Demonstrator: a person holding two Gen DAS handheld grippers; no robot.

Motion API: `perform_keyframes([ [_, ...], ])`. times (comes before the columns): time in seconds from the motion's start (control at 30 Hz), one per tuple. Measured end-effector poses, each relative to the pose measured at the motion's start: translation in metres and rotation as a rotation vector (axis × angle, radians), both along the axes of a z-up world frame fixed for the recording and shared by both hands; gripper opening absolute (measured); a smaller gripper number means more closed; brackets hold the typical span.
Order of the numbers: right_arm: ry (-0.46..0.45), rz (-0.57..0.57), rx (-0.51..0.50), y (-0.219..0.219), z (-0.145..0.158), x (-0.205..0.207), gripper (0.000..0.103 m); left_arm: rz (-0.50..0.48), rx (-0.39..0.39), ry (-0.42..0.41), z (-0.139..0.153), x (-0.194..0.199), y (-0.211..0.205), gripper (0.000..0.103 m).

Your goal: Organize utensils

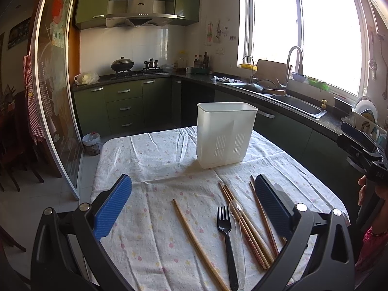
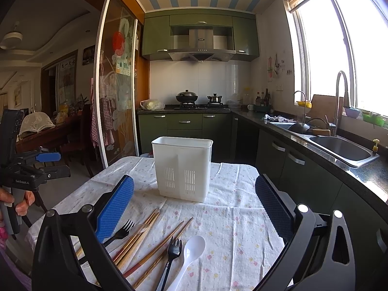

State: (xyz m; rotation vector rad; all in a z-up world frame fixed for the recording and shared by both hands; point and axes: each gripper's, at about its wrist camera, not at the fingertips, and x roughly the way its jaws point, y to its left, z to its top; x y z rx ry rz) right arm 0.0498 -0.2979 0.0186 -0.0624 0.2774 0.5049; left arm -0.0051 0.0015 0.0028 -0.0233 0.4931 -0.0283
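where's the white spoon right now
In the right wrist view the white spoon lies on the tablecloth near the bottom centre, just right of a black fork and in front of the white utensil holder.

Your right gripper [image 2: 194,208] hangs above the tablecloth [image 2: 242,230] with its jaws spread wide, gripping nothing. Ahead stands the white utensil holder [image 2: 183,169], upright. Below lie wooden chopsticks [image 2: 145,240], two black forks [image 2: 172,249], one partly behind your left finger, and a white spoon [image 2: 191,249]. Your left gripper [image 2: 48,162] shows at the far left.
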Motion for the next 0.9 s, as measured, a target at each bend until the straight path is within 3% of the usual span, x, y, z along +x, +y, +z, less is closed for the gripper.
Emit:
perform_keyframes([
  [0.9, -0.004, 0.000, 0.004, -0.0022, 0.0004, -0.0023, 0.099, 0.004, -0.001, 0.002, -0.0016, -0.0009, 0.0001, 0.097],
])
